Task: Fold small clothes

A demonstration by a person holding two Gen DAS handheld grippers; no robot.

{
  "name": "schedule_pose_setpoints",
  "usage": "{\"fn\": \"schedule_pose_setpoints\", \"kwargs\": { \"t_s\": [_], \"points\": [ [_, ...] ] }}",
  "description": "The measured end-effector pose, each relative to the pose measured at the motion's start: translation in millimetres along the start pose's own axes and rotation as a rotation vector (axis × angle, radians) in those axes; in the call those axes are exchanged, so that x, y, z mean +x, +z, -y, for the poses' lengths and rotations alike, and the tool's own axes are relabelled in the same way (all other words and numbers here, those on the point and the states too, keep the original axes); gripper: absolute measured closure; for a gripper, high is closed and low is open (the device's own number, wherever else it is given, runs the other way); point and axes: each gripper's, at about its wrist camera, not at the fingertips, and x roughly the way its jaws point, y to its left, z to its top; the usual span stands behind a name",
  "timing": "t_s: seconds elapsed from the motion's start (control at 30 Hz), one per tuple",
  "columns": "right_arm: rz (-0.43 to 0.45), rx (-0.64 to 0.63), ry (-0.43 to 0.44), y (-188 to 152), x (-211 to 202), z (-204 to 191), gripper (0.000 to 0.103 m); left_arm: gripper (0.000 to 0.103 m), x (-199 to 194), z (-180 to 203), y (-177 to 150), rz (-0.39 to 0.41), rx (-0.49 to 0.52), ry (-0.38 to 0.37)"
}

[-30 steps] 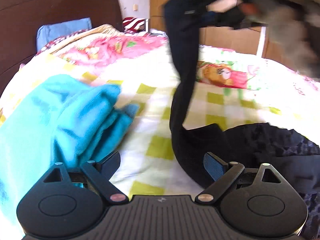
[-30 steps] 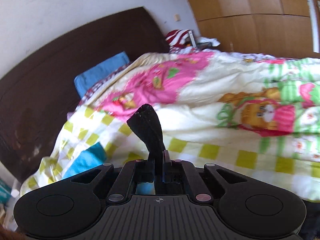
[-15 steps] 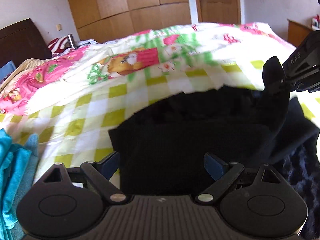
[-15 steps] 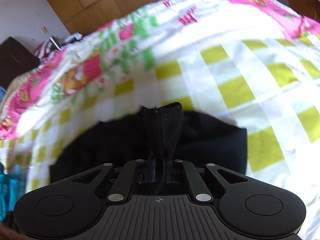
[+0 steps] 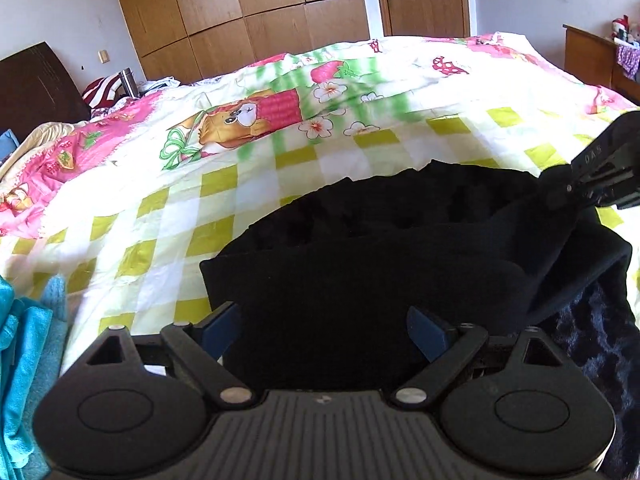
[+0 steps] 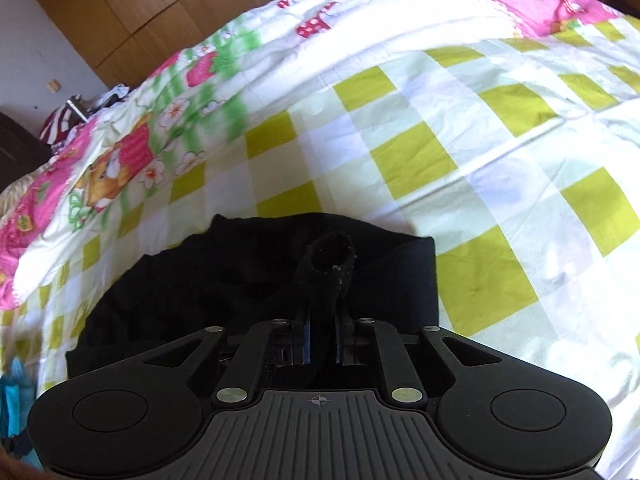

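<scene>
Black garment (image 5: pixel 360 264) lies spread on the bed (image 5: pixel 248 208) over the checked quilt. Left hand-held gripper (image 5: pixel 326 330) is released, fingers wide apart above the garment's near edge. Right hand-held gripper (image 6: pixel 323 340) is clenched on a bunched tuft of the same cloth. Only the left wrist view shows the turquoise clothes (image 5: pixel 24 360) beside the garment and a dark textured fabric (image 5: pixel 600 344) at its right.

Bed w/ checked quilt (image 5: pixel 224 196) — black garment (image 5: pixel 360 280) spread on it, turquoise cloth (image 5: pixel 24 344) at left edge.
</scene>
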Motion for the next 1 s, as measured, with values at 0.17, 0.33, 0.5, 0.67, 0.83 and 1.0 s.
{"fn": "schedule_pose_setpoints", "kwargs": {
  "t_s": [0.17, 0.33, 0.5, 0.67, 0.83, 1.0],
  "points": [
    [0.003, 0.013, -0.009, -12, -3, 14, 0.093, 0.001, 34, 9, -6, -0.112, 0.0, 0.014],
    [0.042, -0.039, -0.04, -6, -19, 9, 0.087, 0.001, 31, 8, -6, -0.123, -0.005, 0.015],
    [0.115, -0.168, -0.115, -11, -42, -5, 0.085, 0.001, 31, 4, -4, -0.148, -0.026, 0.018],
    [0.13, -0.208, -0.165, -10, -41, -6, 0.084, 0.001, 32, 4, -4, -0.16, -0.031, 0.017],
    [0.168, -0.224, -0.213, -11, -50, -2, 0.078, 0.001, 31, 3, -3, -0.156, -0.026, 0.018],
    [0.311, -0.316, -0.287, -12, -74, -8, 0.075, 0.001, 13, -3, 5, -0.078, -0.018, 0.052]
  ]
}}
